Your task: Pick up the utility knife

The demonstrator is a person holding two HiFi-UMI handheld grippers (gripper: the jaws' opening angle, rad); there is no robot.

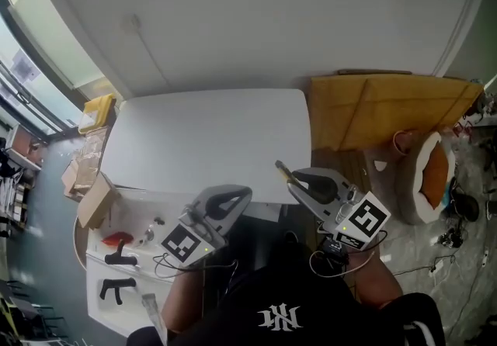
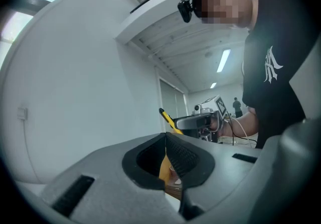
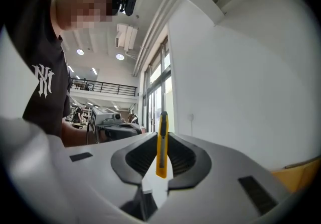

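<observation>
Right claw (image 3: 160,153) is clamped on the utility knife (image 3: 161,140), the yellow body standing edge-on between the pads and its dark end poking out past the jaw tips. In the head view the knife is up off the white surface (image 1: 206,139), near that surface's front right corner. Left claw (image 2: 166,142) has its jaws together with nothing between them, beside the right one at the surface's near edge; a cardboard box (image 1: 373,112) stands just right of the surface.

The utility knife (image 3: 161,142) is yellow, the left gripper (image 1: 245,192) and right gripper (image 1: 296,179) grey with black-and-white markers (image 1: 183,244).
</observation>
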